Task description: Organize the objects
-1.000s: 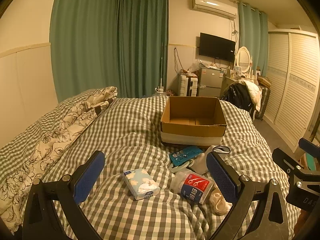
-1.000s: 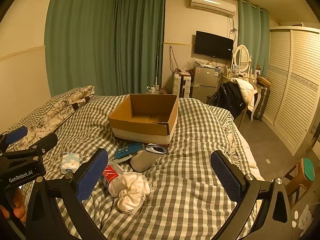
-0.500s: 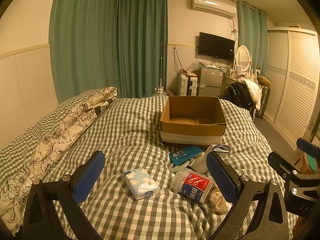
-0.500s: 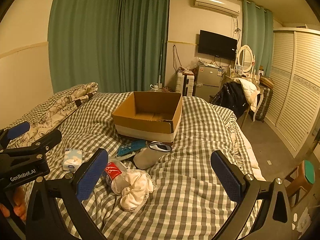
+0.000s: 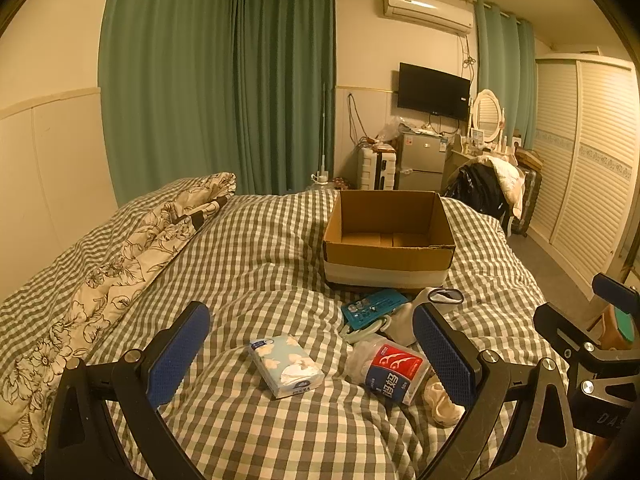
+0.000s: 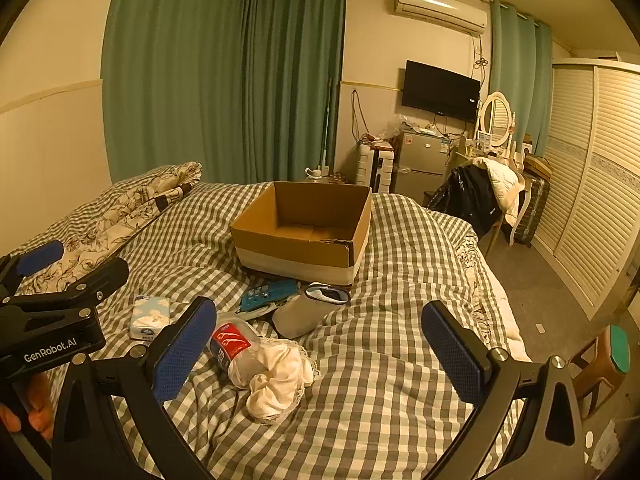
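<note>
Cardboard box (image 5: pixel 388 240) sits open-topped on the checked bed (image 5: pixel 256 248), toward its far end, w/ nothing visible inside in either view. Loose items lie in a cluster just in front of it: teal blister card (image 5: pixel 372 307) nearest the box, grey pouch (image 6: pixel 308 312) beside it, red-label jar (image 5: pixel 394 372) on its side, tissue pack (image 5: pixel 286 365) off to the left, apart from the rest. Left gripper (image 5: pixel 312 354) is spread wide, holding nothing, hovering above the tissue pack & jar. Right gripper (image 6: pixel 320 346) is also wide & empty, over the bed's right half. Right-wrist view shows the white lacy cloth (image 6: pixel 276 380) in full, bunched against the jar; left-wrist view catches only a bit of it behind its right finger. Right view also shows the left gripper's body at the left edge w/ fingers of the hand (image 6: pixel 28 414) on it; left view shows the right gripper at its right edge.
</note>
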Demonstrator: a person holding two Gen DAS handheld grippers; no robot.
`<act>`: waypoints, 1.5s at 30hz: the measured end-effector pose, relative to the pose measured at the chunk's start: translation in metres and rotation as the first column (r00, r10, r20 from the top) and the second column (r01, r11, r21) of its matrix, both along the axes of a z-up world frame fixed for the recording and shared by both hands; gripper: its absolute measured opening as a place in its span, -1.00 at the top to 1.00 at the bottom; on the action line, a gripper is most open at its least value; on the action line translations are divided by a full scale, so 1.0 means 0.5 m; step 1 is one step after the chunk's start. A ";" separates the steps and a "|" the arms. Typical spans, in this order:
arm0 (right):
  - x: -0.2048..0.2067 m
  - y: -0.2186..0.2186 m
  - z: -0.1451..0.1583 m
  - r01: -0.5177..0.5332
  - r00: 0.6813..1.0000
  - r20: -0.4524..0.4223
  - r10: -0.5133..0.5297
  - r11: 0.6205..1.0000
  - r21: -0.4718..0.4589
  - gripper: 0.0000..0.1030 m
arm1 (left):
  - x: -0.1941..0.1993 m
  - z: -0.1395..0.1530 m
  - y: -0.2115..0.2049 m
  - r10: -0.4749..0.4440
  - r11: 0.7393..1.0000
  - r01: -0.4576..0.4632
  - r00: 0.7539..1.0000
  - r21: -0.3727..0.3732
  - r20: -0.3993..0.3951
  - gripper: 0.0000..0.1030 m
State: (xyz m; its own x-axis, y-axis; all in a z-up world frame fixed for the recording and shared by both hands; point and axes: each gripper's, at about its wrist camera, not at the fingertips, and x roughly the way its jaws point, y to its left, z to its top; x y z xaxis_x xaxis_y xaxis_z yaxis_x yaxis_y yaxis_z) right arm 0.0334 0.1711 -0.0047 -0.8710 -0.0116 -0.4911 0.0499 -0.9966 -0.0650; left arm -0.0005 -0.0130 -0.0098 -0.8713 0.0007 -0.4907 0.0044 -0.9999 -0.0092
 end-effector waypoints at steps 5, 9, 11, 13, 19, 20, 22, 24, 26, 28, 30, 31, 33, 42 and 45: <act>0.001 -0.001 0.001 -0.005 1.000 0.001 0.005 1.000 0.003 -0.99 | 0.000 0.000 -0.002 0.001 1.000 -0.001 1.000 -0.004 0.000 -1.00; 0.000 -0.005 0.001 -0.010 1.000 0.002 0.010 1.000 0.005 -0.99 | 0.001 0.000 -0.005 0.001 1.000 -0.001 1.000 -0.005 0.001 -1.00; -0.001 -0.008 -0.001 -0.011 1.000 0.004 0.011 1.000 0.008 -0.99 | 0.001 -0.001 -0.006 0.000 1.000 0.000 1.000 -0.006 0.002 -1.00; -0.002 -0.011 -0.003 -0.011 1.000 0.007 0.011 1.000 0.011 -0.99 | 0.000 -0.004 -0.008 0.002 1.000 -0.002 1.000 -0.008 0.003 -1.00; -0.015 -0.029 -0.018 -0.030 0.999 0.028 0.029 0.999 0.025 -0.99 | -0.011 -0.023 -0.012 0.009 1.000 -0.008 1.000 -0.022 0.024 -1.00; -0.020 -0.032 -0.024 -0.034 0.999 0.038 0.032 0.999 0.028 -0.99 | -0.013 -0.028 -0.013 0.009 1.000 -0.008 1.000 -0.022 0.030 -1.00; -0.030 -0.038 -0.039 -0.039 0.998 0.059 0.037 0.999 0.032 -0.99 | -0.020 -0.041 -0.013 0.011 1.000 -0.010 0.999 -0.023 0.046 -1.00; -0.042 -0.043 -0.057 -0.047 0.995 0.085 0.044 0.998 0.033 -0.99 | -0.029 -0.055 -0.017 0.016 1.000 -0.015 0.998 -0.023 0.065 -1.00; -0.053 -0.049 -0.078 -0.055 0.993 0.111 0.050 0.998 0.037 -0.99 | -0.036 -0.068 -0.022 0.021 1.000 -0.020 0.996 -0.022 0.081 -1.00; -0.066 -0.056 -0.099 -0.063 0.989 0.137 0.056 0.997 0.042 -0.99 | -0.042 -0.080 -0.027 0.026 0.999 -0.024 0.995 -0.021 0.095 -1.00; -0.078 -0.060 -0.122 -0.070 0.984 0.166 0.061 0.996 0.046 -0.99 | -0.051 -0.094 -0.031 0.032 0.999 -0.030 0.993 -0.020 0.113 -1.00; -0.086 -0.063 -0.135 -0.075 0.981 0.184 0.065 0.996 0.047 -0.99 | -0.054 -0.100 -0.033 0.034 0.999 -0.032 0.992 -0.020 0.121 -1.00; -0.096 -0.065 -0.153 -0.082 0.975 0.210 0.071 0.995 0.049 -0.99 | -0.061 -0.114 -0.038 0.039 0.999 -0.036 0.989 -0.019 0.139 -1.00; -0.143 -0.091 -0.242 -0.150 0.933 0.335 0.129 0.988 0.037 -0.99 | -0.088 -0.165 -0.048 0.050 0.999 -0.046 0.975 -0.021 0.215 -1.00; -0.157 -0.085 -0.269 -0.139 0.915 0.387 0.114 0.990 0.035 -0.69 | -0.091 -0.175 -0.050 0.052 0.999 -0.048 0.972 -0.024 0.228 -1.00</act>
